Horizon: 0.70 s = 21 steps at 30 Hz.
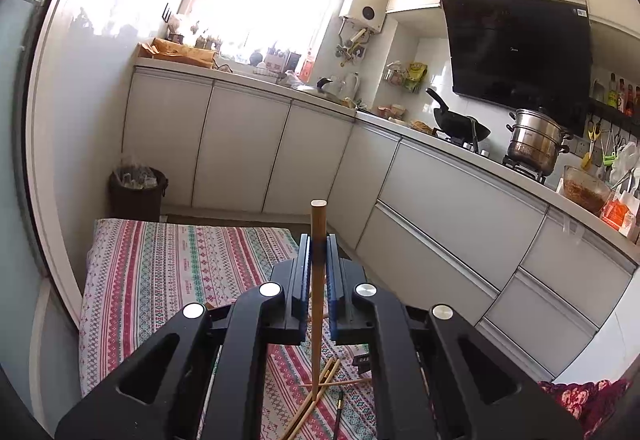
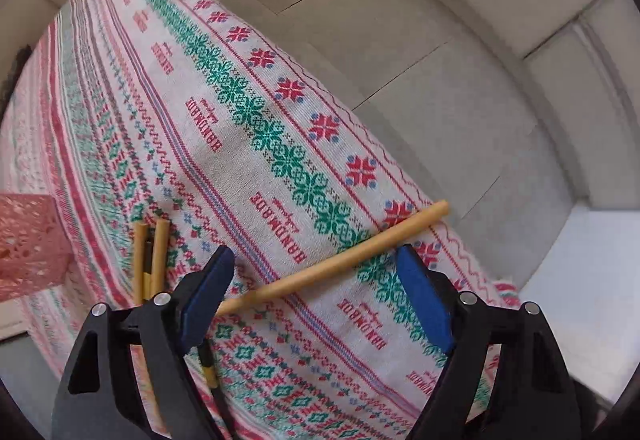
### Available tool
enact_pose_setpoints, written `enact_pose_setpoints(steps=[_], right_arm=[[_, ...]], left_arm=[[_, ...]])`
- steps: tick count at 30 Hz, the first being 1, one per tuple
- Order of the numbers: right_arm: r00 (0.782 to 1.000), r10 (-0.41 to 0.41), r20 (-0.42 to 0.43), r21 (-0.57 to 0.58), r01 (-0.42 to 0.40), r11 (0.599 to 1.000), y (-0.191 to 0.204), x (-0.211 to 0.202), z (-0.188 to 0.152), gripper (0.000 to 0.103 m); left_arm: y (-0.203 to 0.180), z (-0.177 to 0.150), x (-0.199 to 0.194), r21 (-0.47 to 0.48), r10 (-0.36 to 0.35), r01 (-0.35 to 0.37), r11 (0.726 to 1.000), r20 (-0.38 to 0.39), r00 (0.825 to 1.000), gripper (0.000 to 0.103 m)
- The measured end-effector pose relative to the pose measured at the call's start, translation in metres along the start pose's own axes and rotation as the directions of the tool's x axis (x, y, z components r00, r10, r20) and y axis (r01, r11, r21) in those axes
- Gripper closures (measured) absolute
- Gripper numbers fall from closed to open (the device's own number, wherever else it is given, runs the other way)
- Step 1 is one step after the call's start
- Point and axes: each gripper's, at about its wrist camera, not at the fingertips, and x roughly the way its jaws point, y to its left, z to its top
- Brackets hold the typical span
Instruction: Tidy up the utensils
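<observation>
Left wrist view, from left to right: dark bin (image 1: 138, 192) standing on the floor against the white cabinets; patterned tablecloth (image 1: 160, 272) covering the table below the camera; left gripper (image 1: 319, 252) pointing out over the cloth, jaws nearly closed and pinching one bamboo chopstick (image 1: 318, 280) between the blue pads. Chopstick standing close to upright, flat end poking above the fingertips, lower end reaching down to a loose pile of chopsticks (image 1: 320, 396) lying crossed on the cloth. Further right, black wok (image 1: 460, 120) and steel steamer pot (image 1: 534, 144) sitting on the stove under the dark range hood (image 1: 520, 48).

Right wrist view, from left to right: pink perforated basket (image 2: 28, 236) sitting at the left edge on the same tablecloth (image 2: 240, 120); just beside it, a small bunch of chopsticks (image 2: 150, 256) lying together, partly hidden behind the left finger. Right gripper (image 2: 316, 296) hovering low over the cloth, jaws spread wide and gripping nothing. Single bamboo chopstick (image 2: 340, 260) lying slantwise on the cloth between the two blue pads, its far end pointing up and right toward the table's edge, its near end passing behind the left pad. Dark-tipped chopstick (image 2: 208, 364) showing under that same finger. Whether the pads are touching the slanted chopstick: cannot tell.
</observation>
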Motion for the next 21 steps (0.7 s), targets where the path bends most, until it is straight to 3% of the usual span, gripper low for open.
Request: enact_pose_setpoints(steps=[2, 4, 7, 10, 16, 18, 21], right_arm=[[0.999, -0.001, 0.039, -0.105, 0.005, 0.994, 0.022, -0.008, -0.002, 0.051], [1.000, 0.018, 0.018, -0.179, -0.014, 0.984, 0.030, -0.012, -0.010, 0.071], [0.998, 0.056, 0.043, -0.248, -0.043, 0.968, 0.030, -0.016, -0.026, 0.083], [0.984, 0.178, 0.028, -0.227, -0.167, 0.959, 0.003, -0.021, -0.039, 0.096], [0.952, 0.290, 0.101, -0.216, -0.263, 0.940, -0.031, -0.046, -0.044, 0.096], [0.919, 0.364, 0.153, -0.224, -0.327, 0.918, -0.033, -0.058, -0.033, 0.096], [0.857, 0.448, 0.254, -0.282, -0.378, 0.882, -0.039, -0.092, -0.045, 0.096]], left_arm=[[0.005, 0.001, -0.001, -0.007, -0.004, 0.004, 1.000, 0.002, 1.000, 0.097], [0.010, 0.002, -0.004, -0.013, -0.008, 0.008, 1.000, 0.007, 1.000, 0.097], [0.013, 0.003, -0.010, -0.019, -0.011, 0.011, 1.000, 0.016, 1.000, 0.097], [0.013, 0.003, -0.015, -0.017, -0.011, 0.011, 1.000, 0.023, 1.000, 0.097], [0.009, 0.002, -0.009, -0.014, 0.001, -0.001, 1.000, 0.010, 1.000, 0.097], [0.006, 0.002, -0.005, -0.008, 0.002, -0.002, 1.000, 0.002, 1.000, 0.097], [0.002, 0.001, 0.002, 0.001, 0.012, -0.012, 1.000, -0.009, 1.000, 0.097]])
